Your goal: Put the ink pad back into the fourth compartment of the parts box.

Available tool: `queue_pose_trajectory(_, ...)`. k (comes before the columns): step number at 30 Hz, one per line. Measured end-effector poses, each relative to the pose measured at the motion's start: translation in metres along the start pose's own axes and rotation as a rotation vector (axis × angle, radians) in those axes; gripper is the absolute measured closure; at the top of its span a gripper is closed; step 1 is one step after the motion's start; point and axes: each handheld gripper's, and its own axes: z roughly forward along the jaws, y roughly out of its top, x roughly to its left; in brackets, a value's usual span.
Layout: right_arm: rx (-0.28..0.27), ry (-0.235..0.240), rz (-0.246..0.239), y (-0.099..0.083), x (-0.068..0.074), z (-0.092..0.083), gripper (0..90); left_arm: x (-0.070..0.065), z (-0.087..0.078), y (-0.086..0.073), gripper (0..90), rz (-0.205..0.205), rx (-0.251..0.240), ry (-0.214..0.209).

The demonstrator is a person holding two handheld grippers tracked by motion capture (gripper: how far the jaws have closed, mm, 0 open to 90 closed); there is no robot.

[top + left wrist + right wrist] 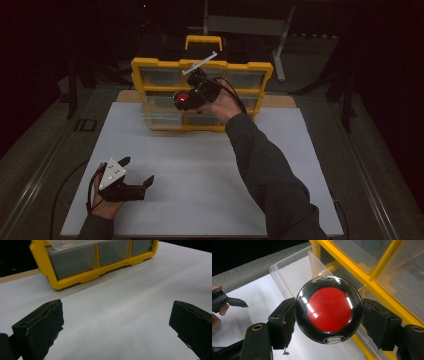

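A round black compact (329, 312) with a red centre and a clear lid sits clamped between the jaws of my right gripper (328, 320). In the high view that right gripper (186, 100) hangs in front of the yellow drawer cabinet (150, 66), with the compact (182, 98) showing as a red spot. A clear drawer (294, 272) is pulled out of the cabinet just behind the compact. My left gripper (137, 172) rests on the white table top (200, 170) at the front left, jaws wide apart and empty. In its own view the left gripper (116, 327) faces the cabinet (75, 280).
The yellow cabinet (362, 272) holds several clear drawers in rows and has a yellow handle (203, 40) on top. The pulled-out drawer (161, 117) juts over the table at the cabinet's lower left. A metal stand (250, 25) rises behind. The surroundings are dark.
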Motion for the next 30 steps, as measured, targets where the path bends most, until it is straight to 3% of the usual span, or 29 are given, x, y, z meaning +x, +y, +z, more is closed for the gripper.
queue_pose_trajectory(10, -0.019, 0.005, 0.021, 0.003, -0.004, 0.007, 29.5, 0.0, 0.0, 0.0, 0.0, 0.002, 0.003, 0.0)
queue_pose_trajectory(30, -0.053, 0.024, 0.04, 0.01, 0.002, 0.029, 29.4, 0.001, 0.0, 0.0, 0.0, 0.0, 0.0, -0.001)
